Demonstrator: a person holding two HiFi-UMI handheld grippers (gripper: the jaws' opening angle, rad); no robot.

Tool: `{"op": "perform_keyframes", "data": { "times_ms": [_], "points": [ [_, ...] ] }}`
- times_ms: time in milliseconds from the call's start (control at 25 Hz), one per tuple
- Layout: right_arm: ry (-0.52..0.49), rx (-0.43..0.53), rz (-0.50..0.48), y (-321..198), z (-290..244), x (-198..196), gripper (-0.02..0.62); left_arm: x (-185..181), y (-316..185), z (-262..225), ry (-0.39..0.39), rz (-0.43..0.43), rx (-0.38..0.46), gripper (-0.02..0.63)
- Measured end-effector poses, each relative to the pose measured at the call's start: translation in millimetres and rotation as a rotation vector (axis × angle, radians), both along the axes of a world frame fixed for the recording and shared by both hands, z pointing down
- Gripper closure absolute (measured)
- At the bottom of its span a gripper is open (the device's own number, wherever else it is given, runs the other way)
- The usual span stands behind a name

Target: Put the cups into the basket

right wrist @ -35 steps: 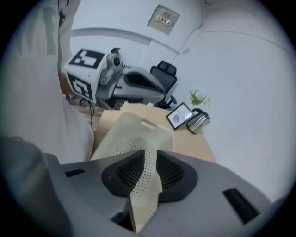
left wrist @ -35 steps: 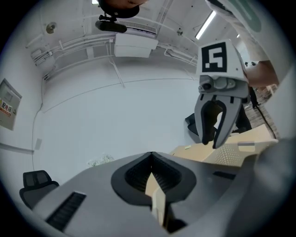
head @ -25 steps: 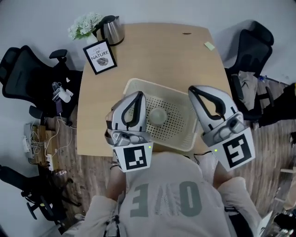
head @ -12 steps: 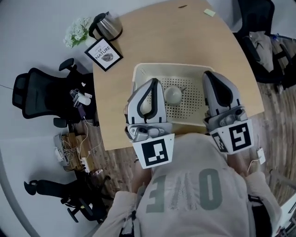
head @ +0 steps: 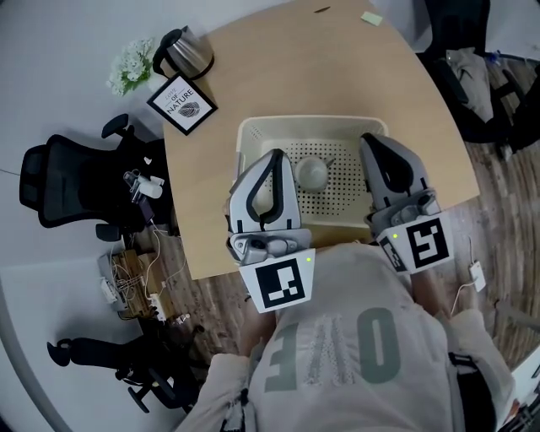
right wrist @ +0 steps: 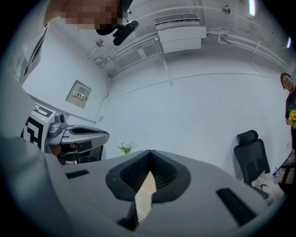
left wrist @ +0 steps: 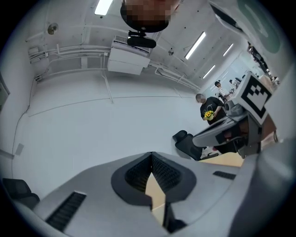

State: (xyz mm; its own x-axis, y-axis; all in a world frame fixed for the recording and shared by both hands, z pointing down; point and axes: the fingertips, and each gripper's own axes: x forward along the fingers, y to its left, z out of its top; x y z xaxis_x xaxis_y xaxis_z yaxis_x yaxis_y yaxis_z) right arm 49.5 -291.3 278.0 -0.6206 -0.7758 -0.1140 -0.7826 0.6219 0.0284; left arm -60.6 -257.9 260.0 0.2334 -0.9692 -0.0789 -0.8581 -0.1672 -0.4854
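Note:
A cream perforated basket [head: 310,121] stands on the wooden table [head: 278,67] near its front edge. One pale cup [head: 313,173] lies inside it, near the middle. A second pale round shape [head: 263,196], likely another cup, shows through the loop of my left gripper's body. In the head view my left gripper [head: 273,155] hangs over the basket's left side and my right gripper [head: 369,139] over its right side. Both are shut and hold nothing. In the left gripper view the jaws [left wrist: 151,156] meet, and in the right gripper view [right wrist: 150,161] too; both views face the wall and ceiling.
At the table's far left corner stand a steel kettle [head: 184,52], white flowers [head: 128,67] and a framed sign [head: 181,103]. A yellow note [head: 371,18] lies at the far right. Black office chairs [head: 63,181] [head: 456,34] flank the table. Cables [head: 126,270] lie on the floor.
The head view has shifted and turned, so the table sits higher in the frame. Both grippers stay shut over the basket's sides, drawn slightly nearer the person's body.

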Motion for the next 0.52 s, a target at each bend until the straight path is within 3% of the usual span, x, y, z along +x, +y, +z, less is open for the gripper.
{"op": "perform_keyframes", "data": {
  "times_ms": [280, 520],
  "points": [
    [0.038, -0.006, 0.007, 2, 10, -8, 0.597, -11, 3, 5, 0.059, -0.011, -0.034, 0.597],
    [0.015, -0.05, 0.014, 2, 18, -8, 0.597, -12, 4, 7, 0.036, -0.003, -0.03, 0.598]
  ]
}}
